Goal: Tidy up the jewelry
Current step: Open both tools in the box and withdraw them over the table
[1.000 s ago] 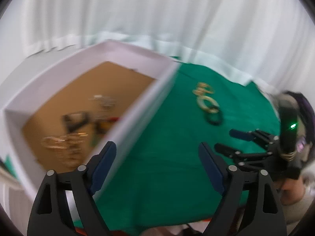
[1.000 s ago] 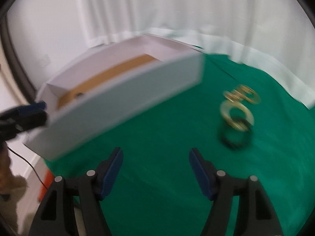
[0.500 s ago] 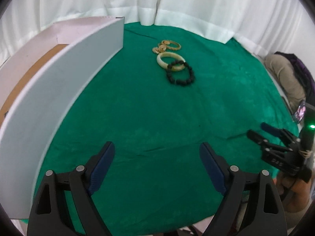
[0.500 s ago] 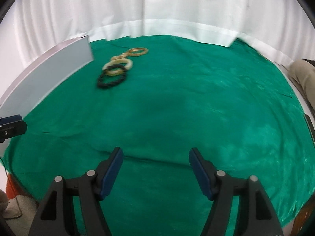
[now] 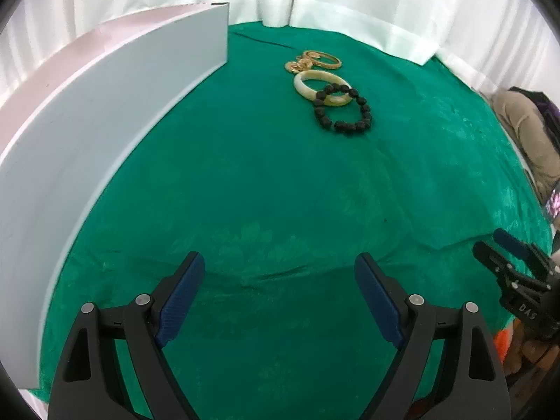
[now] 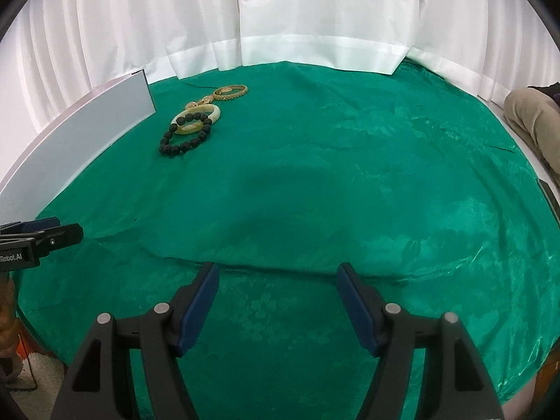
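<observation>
- Where the green patterned cloth [image 5: 266,182] nears its far edge, the jewelry lies in a short row: a black beaded bracelet [image 5: 343,109] overlapping a cream smooth bangle [image 5: 321,84], with gold ornate pieces [image 5: 311,62] just beyond, toward the white curtain [image 6: 315,14].
- Along the cloth's left edge stands a tall white cardboard box [image 5: 105,105]; only its outer wall and rim show, so its contents cannot be told.
- None of the jewelry touches the box; the gold pieces lie nearest its far corner.
- Over the near edge, the left gripper [image 5: 279,299] hangs with jaws spread wide, nothing between its blue pads.
- To its right, the right gripper [image 6: 278,309] is likewise released and empty, well apart from the jewelry.
</observation>
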`<state>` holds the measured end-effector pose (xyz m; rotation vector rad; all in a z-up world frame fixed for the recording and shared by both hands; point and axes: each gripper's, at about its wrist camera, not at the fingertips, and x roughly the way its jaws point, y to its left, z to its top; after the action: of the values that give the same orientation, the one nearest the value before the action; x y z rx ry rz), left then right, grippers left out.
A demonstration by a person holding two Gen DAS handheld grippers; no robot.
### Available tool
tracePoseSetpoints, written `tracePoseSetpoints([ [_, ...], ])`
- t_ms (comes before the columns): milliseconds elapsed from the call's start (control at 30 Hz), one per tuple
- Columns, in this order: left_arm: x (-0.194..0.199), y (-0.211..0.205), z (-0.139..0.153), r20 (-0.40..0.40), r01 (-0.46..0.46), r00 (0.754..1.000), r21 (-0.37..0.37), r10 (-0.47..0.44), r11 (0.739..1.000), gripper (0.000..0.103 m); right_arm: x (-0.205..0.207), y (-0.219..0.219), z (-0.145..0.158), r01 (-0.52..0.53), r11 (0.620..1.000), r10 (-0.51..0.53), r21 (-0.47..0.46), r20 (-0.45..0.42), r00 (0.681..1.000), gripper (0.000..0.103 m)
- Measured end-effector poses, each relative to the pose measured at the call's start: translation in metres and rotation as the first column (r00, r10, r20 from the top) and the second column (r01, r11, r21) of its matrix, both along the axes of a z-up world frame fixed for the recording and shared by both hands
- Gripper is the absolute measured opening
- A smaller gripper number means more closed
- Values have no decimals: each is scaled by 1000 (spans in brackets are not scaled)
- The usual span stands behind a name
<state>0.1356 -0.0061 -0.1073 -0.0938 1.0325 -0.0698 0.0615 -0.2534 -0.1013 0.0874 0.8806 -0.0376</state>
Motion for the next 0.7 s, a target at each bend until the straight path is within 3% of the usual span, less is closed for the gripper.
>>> tracePoseSetpoints([
  [400,1,-9,4,1,16,1000,25,-16,1000,88,-2,-5,1,16,1000,-16,-1,19,1000,71],
  [700,27,-46,22,19,130,991,46,-131,990,88,-8,-19,3,48,999,-49,17,40,998,71],
])
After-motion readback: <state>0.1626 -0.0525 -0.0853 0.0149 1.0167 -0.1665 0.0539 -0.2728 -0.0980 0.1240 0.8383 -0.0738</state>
